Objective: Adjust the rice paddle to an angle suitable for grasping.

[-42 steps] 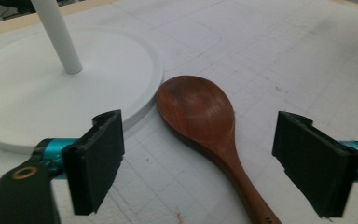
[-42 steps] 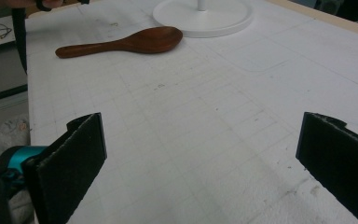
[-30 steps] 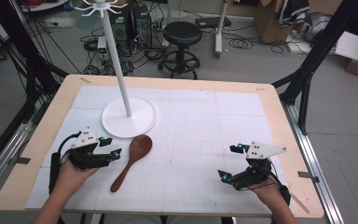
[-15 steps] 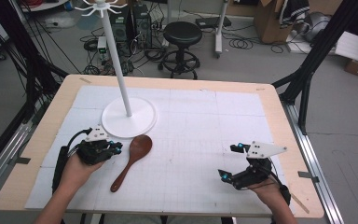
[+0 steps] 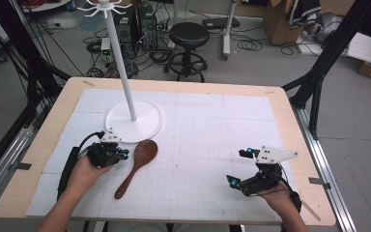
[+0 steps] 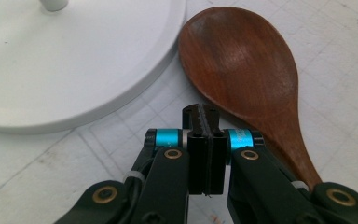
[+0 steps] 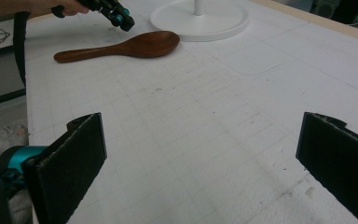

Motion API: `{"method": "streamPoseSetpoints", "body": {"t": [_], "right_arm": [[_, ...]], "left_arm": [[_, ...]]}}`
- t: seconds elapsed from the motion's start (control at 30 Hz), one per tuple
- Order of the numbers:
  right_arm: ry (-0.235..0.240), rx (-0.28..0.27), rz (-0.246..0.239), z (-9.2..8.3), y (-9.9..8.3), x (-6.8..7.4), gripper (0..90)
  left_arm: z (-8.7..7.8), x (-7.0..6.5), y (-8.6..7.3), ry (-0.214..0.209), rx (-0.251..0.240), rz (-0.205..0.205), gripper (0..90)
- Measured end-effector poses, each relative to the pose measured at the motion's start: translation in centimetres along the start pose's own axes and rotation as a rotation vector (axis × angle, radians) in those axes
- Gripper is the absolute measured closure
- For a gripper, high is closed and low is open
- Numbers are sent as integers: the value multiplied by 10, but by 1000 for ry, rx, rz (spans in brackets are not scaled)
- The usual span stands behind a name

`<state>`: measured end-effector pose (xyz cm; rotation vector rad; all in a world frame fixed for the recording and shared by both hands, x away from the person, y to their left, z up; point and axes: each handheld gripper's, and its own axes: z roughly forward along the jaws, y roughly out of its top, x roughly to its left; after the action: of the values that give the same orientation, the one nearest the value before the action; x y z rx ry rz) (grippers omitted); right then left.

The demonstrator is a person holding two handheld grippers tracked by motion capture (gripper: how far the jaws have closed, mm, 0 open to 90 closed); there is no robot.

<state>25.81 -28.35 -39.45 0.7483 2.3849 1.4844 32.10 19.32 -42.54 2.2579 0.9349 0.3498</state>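
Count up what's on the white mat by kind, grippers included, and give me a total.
Wooden spoon: 1
White stand with a round base and pole: 1
Grippers: 2, the left gripper shut with nothing between its pads, beside the spoon's bowl, and the right gripper open over bare mat
Total: 4

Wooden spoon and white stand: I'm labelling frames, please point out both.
wooden spoon (image 5: 144,151), high view, on its bowl.
white stand (image 5: 147,124), high view, on its round base.

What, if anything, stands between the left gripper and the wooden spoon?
Nothing visible. The left gripper, jaws shut with nothing between them, sits just beside the spoon near its neck. The stand's base lies off to the side.
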Motion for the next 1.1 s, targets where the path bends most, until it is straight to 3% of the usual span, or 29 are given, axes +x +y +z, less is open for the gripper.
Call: {"method": "streamPoseSetpoints", "body": {"t": [0.1, 0.5, 0.67, 0.93, 1.1], "right_arm": [[1, -1, 2, -1, 0, 0, 6], [-4, 1, 2, -1, 0, 0, 6], [-3, -3, 1, -2, 0, -1, 6], [-4, -2, -2, -1, 0, -1, 6], [0, -2, -2, -2, 0, 0, 6]], "left_arm": [[5, 0, 2, 2, 40, -2, 897], [14, 7, 3, -28, 82, -5, 898], [16, 4, 5, -28, 83, 13, 898], [22, -3, 16, -36, 102, 72, 899], [29, -10, 23, -84, 112, 161, 899]]}}
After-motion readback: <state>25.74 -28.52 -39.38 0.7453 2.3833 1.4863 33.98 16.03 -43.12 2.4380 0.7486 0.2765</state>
